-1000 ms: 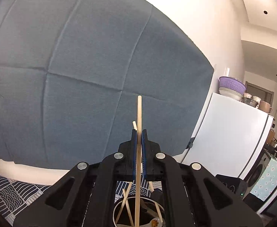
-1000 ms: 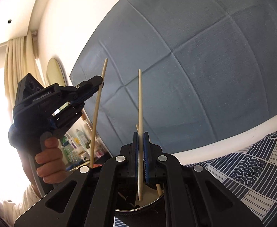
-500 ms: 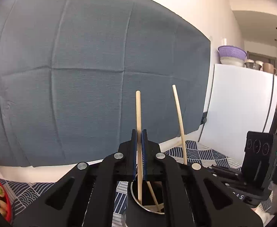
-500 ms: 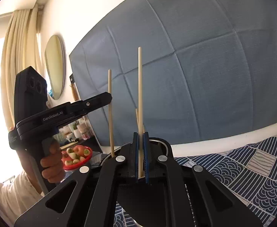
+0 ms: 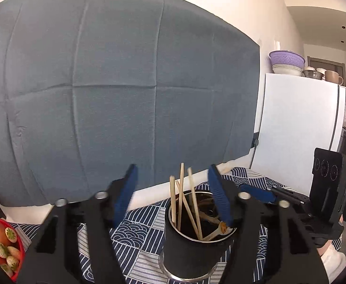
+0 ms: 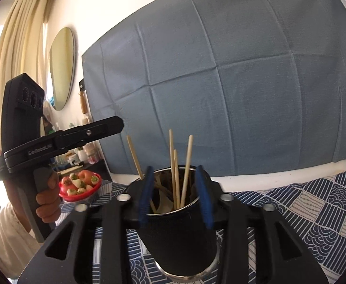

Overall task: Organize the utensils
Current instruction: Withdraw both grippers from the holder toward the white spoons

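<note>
A black cup with a metal rim (image 5: 189, 250) stands on the patterned cloth and holds several wooden chopsticks (image 5: 180, 198). My left gripper (image 5: 173, 194) is open and empty, just above and behind the cup. In the right wrist view the same cup (image 6: 180, 234) sits between the fingers of my right gripper (image 6: 175, 195), which is open and empty, with the chopsticks (image 6: 175, 170) standing in the cup. The left gripper's body shows there (image 6: 61, 139) at the left, held in a hand.
A red bowl of fruit (image 6: 80, 185) sits left of the cup and shows in the left wrist view (image 5: 0, 243). A blue-and-white patterned cloth (image 6: 315, 208) covers the table. A grey cloth (image 5: 116, 82) hangs behind. A white fridge (image 5: 298, 127) stands at the right.
Both grippers have opened and let go of their chopsticks, which now stand in the cup. Both grippers have tilted down towards the cup.
</note>
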`<state>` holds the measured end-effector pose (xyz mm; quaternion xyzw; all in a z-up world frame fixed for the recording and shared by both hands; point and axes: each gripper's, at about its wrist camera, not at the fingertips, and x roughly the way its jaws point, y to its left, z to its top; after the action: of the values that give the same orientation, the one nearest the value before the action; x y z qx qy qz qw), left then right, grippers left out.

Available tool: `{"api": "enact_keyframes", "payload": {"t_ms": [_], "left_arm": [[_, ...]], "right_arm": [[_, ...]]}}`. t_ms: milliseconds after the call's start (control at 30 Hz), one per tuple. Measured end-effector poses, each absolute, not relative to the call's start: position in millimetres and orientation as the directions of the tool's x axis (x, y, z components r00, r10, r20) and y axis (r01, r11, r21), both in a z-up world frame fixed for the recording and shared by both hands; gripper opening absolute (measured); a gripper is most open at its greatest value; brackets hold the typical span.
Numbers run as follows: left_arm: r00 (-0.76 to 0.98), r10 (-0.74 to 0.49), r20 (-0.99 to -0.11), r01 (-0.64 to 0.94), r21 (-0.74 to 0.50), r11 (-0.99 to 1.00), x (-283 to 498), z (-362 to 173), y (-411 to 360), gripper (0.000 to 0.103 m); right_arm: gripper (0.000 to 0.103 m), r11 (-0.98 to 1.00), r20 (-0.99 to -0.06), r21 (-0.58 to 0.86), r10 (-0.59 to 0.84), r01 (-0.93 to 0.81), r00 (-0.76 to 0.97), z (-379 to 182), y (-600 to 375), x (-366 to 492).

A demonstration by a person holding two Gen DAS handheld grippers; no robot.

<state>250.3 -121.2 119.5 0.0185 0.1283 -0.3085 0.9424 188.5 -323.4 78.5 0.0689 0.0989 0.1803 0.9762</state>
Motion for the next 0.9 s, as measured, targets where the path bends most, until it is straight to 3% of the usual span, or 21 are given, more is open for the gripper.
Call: {"api": "enact_keyframes", "payload": {"t_ms": [100, 167, 200, 267, 567, 900], "left_arm": [[0.806, -0.526, -0.272, 0.541, -0.023, 0.841, 247, 124, -114, 0.086], [0.812, -0.516, -0.273, 0.529, -0.030, 0.848, 243, 127, -109, 0.095], [0.809, -0.516, -0.280, 0.527, -0.041, 0.849, 242, 128, -106, 0.098], [0.820, -0.498, -0.282, 0.508, -0.042, 0.860, 238, 131, -100, 0.098], [0.849, -0.422, -0.319, 0.450, 0.016, 0.893, 219, 138, -71, 0.098], [0.860, -0.341, -0.381, 0.384, 0.040, 0.923, 196, 127, -11, 0.098]], "right_arm": [[0.057, 0.938, -0.181, 0.146, 0.339, -0.316, 0.923, 83, -323, 183], [0.065, 0.951, -0.189, 0.123, 0.304, -0.285, 0.934, 84, -323, 180], [0.075, 0.956, -0.191, 0.118, 0.289, -0.270, 0.938, 84, -323, 179], [0.085, 0.960, -0.193, 0.113, 0.274, -0.256, 0.942, 83, -323, 176], [0.090, 0.974, -0.223, 0.069, 0.224, -0.214, 0.949, 85, -315, 164], [0.093, 0.964, -0.256, 0.040, 0.266, -0.265, 0.929, 85, -294, 159]]}}
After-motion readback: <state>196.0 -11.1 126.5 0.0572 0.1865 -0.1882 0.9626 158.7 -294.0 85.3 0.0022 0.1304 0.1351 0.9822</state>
